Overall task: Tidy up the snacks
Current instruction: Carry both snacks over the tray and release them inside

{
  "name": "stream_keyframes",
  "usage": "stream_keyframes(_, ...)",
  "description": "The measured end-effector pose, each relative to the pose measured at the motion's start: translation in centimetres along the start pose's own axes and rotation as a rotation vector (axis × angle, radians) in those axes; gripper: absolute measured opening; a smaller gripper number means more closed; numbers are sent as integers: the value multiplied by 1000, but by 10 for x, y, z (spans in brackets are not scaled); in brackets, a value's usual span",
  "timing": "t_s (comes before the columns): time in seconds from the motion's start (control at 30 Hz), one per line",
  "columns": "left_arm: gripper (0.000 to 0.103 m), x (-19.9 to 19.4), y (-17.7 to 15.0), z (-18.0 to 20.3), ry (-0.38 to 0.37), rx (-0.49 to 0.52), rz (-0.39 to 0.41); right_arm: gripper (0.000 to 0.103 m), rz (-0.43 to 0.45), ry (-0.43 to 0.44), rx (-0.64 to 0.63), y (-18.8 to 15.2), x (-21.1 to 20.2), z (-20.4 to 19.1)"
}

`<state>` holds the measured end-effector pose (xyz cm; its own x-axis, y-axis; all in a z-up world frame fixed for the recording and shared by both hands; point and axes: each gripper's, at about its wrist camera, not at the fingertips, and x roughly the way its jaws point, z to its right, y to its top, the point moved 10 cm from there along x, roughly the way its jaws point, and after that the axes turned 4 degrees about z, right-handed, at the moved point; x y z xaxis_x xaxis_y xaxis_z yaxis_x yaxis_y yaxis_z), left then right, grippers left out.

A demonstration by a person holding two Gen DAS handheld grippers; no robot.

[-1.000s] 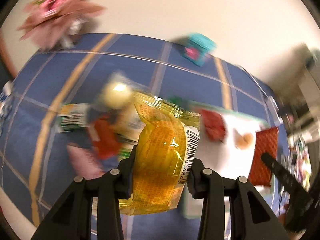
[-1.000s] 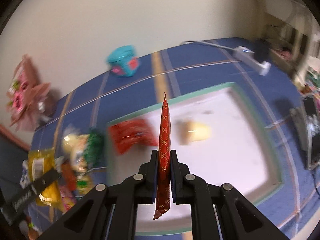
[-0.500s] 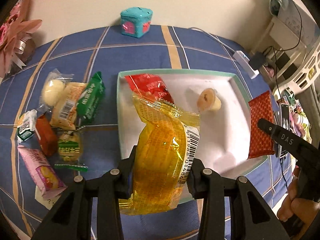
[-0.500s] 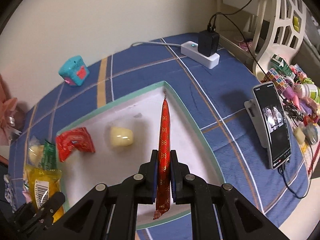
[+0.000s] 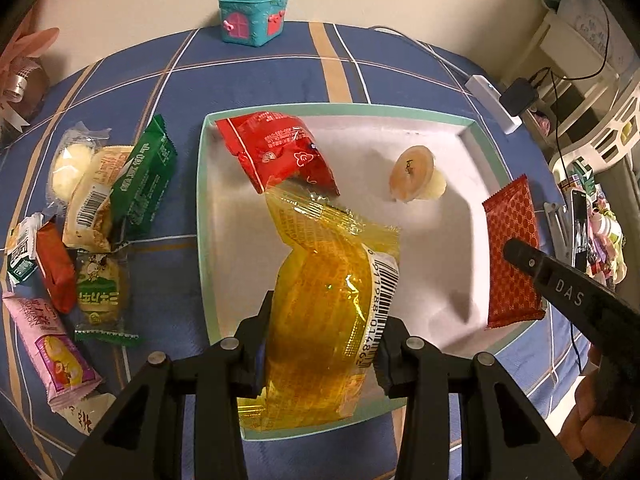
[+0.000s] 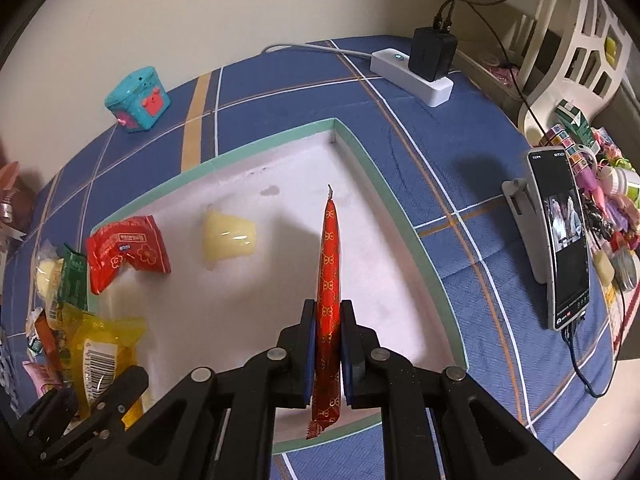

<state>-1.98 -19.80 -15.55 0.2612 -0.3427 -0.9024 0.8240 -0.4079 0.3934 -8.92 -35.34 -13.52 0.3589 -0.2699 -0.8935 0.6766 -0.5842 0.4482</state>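
Gripping a yellow snack packet (image 5: 332, 300), the left hand-held gripper (image 5: 320, 344) holds it over the near edge of the white tray (image 5: 472, 128). Right hand-held gripper (image 6: 328, 344) clamped on a flat red patterned packet (image 6: 330, 264), edge-on above the tray's right side. In the tray: red snack bag (image 5: 276, 148), jelly cup (image 5: 416, 176). More packets (image 5: 100, 208) lie heaped on the blue-clothed counter (image 5: 260, 76), left of the tray.

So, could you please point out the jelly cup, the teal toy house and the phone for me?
jelly cup (image 5: 412, 175), left wrist view, on its foil lid.
teal toy house (image 5: 253, 15), left wrist view, on its front wall.
phone (image 6: 566, 240), right wrist view, on its screen.
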Motion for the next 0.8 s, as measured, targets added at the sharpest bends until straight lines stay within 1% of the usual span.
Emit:
stream_keyframes(0.07,44,1,1,-2,3,-8,-2,12,-6,-3,-2,0,1,0)
stream_keyframes(0.1,49,2,1,-3,9,-12,-8,12,-9,-8,-2,-1,2,0)
stream_keyframes(0.17,54,2,1,-5,18,-19,-7,12,-11,-17,-8,0,3,0)
stream_keyframes(0.33,55,-3,4,-9,26,-18,-4,12,-15,-14,-8,-1,1,-3)
stream_keyframes(0.47,59,-8,6,-15,41,-26,1,13,-19,-16,-12,-2,1,-4)
stream_keyframes(0.53,64,-10,7,-20,49,-41,6,16,-21,-6,-15,-3,0,-6)
stream_keyframes(0.57,66,-12,8,-25,60,-55,7,21,-23,6,-16,-4,0,-9)
stream_keyframes(0.6,68,-13,8,-29,66,-63,8,28,-24,26,-16,-4,-1,-13)
stream_keyframes(0.67,68,-16,9,-38,79,-84,10,36,-23,51,-15,-4,-3,-20)
stream_keyframes(0.8,69,-21,11,-49,102,-109,19,37,-8,50,-33,-3,-7,-28)
